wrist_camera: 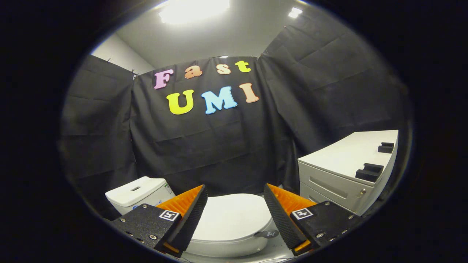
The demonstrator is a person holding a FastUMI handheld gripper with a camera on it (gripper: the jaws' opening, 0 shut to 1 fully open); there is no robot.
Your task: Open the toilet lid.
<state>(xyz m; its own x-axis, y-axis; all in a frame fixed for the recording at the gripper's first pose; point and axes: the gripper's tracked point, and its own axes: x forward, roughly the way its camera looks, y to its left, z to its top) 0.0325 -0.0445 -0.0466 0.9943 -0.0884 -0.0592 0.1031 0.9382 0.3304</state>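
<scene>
The toilet lid [234, 213] lies flat and closed on the bowl, seen between and just beyond the fingers, with a small dark tab [268, 233] sticking out at its rim near the right finger. The hand-held gripper [236, 212] hangs above it, fingers spread wide — gripping nothing. The white tank [137, 193] sits behind the left finger; a white drawer cabinet [343, 175] stands off right, two dark blocks [370, 172] on top.

One toilet [226, 226], one cabinet [340, 175], two black blocks [370, 172] on it.
</scene>
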